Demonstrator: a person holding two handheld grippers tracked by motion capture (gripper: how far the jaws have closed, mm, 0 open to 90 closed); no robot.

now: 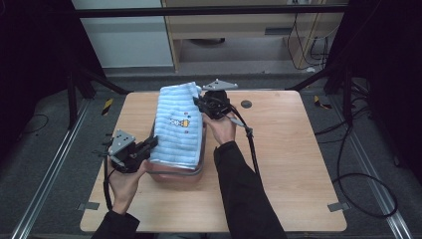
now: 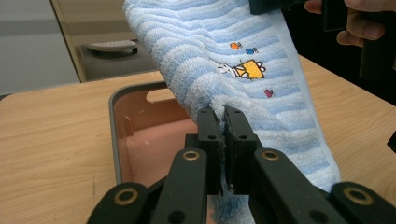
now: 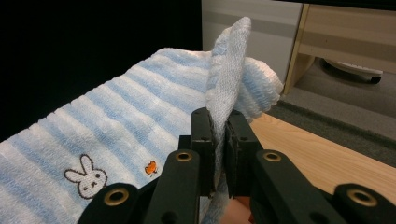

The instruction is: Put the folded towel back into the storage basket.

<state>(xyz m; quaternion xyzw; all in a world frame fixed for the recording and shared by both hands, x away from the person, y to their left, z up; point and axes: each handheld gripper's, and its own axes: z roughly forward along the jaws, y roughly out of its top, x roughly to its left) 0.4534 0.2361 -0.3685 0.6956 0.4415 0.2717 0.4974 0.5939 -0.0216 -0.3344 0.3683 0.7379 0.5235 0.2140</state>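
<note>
Basically towel (image 1: 178,127) is light, soft terry, droops btwn grips over tub (image 1: 175,173): left gripper (image 1: 152,143) and right gripper (image 1: 200,104) each clamped on an edge fold, best hold pts.

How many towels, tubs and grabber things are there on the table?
Blue striped towel: 1
Pink tub: 1
Grippers: 2, the left gripper and the right gripper, each pinching the towel
Total: 4

No readable text, brand or number anywhere. The blue striped towel (image 2: 261,70) carries only embroidered pictures: a white rabbit (image 3: 87,178), small orange and blue shapes.
</note>
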